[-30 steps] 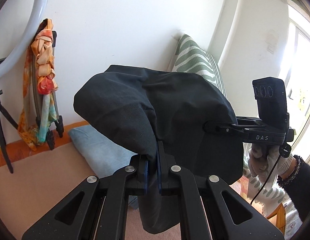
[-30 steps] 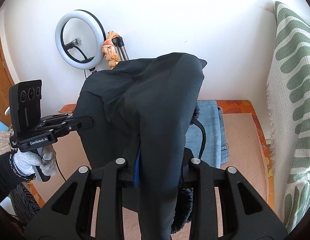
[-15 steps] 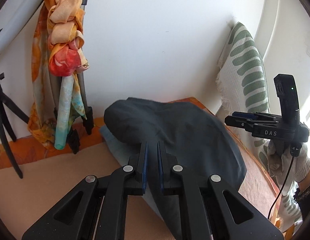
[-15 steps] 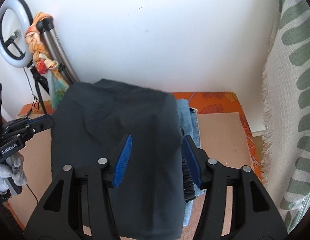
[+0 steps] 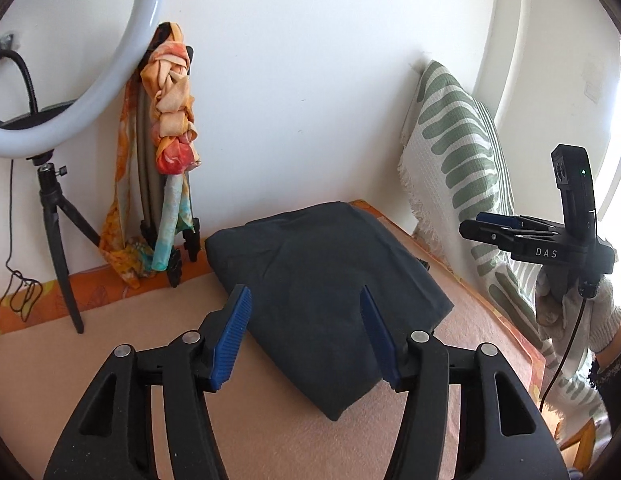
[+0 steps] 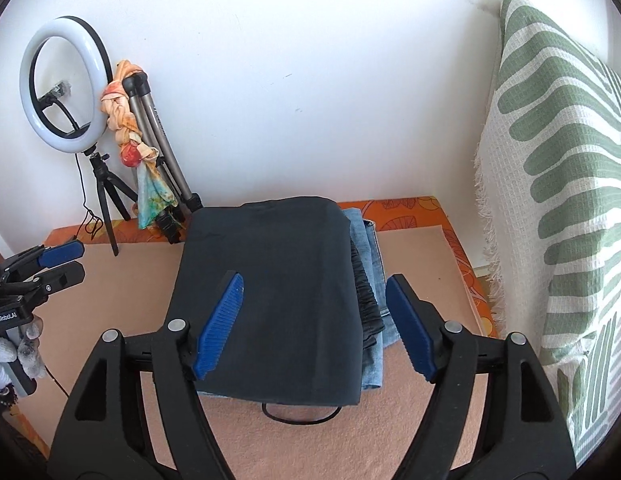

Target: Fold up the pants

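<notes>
— Where were the dark pants [image 6: 270,300] found?

— They were seen lying folded into a flat rectangle on the peach-coloured cloth [image 6: 122,280], laid on top of a stack of folded blue jeans [image 6: 370,264], whose edge showed along the right side. A gathered black waistband [image 6: 364,296] was visible between the two, and a thin black cord loop [image 6: 298,420] stuck out from under the near edge.

— And the tongs?

— The right gripper [image 6: 314,320] was held wide open just above the near part of the pants, with nothing gripped between its blue pads. The left gripper [image 5: 306,336] was spread equally wide over the near corner of the pants [image 5: 326,296], and nothing was held by it either.

— What was noted around them?

— A ring light [image 6: 66,80] on a small tripod, and a knotted orange scarf [image 6: 128,120] hung on a second tripod, were placed against the white wall. A green-patterned throw [image 6: 558,184] was draped at the right.
</notes>
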Tool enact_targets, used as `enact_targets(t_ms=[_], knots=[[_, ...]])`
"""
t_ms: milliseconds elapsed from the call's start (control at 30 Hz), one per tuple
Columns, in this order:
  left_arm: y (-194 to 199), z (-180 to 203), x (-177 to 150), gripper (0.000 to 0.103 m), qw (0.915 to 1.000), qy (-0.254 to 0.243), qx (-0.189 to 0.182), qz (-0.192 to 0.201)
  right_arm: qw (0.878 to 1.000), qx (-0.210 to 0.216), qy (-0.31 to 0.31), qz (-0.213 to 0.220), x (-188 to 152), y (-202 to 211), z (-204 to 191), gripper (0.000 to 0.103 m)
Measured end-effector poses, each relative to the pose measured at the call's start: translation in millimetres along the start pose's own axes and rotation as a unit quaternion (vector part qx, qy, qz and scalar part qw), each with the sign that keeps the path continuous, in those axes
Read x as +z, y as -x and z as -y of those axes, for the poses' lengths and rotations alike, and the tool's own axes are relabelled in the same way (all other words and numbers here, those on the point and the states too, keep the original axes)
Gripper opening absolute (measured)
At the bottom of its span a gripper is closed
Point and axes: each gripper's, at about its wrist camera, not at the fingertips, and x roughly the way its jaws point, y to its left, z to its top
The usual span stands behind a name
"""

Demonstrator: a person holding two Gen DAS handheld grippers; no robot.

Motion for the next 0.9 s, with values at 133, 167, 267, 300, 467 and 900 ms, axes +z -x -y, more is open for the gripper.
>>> enact_targets(t_ms=[133,167,267,300,467,900], knots=[[47,16,-17,0.078,0.9996,-0.016,0.007,0.021,1.0,0.0,0.004,0.019,-23,41,-27,0.091],[56,22,-20,0.081,0.9995,-0.018,0.008,0.026,1.0,-0.002,0.009,0.027,-29,51,-35,0.092],[83,33,-35,0.082,0.9991,-0.026,0.011,0.03,0.999,-0.012,0.02,0.038,-48,77,-57,0.098],[91,35,-40,0.082,0.9991,-0.028,0.015,0.029,0.999,-0.012,0.021,0.04,-55,83,-63,0.099],[123,44,-66,0.085,0.9977,-0.034,0.046,0.037,0.999,-0.021,0.018,0.046,-82,104,-89,0.101],[160,34,-114,0.099,0.9965,-0.013,0.069,0.044,0.998,-0.024,0.003,0.054,-132,117,-125,0.102]])
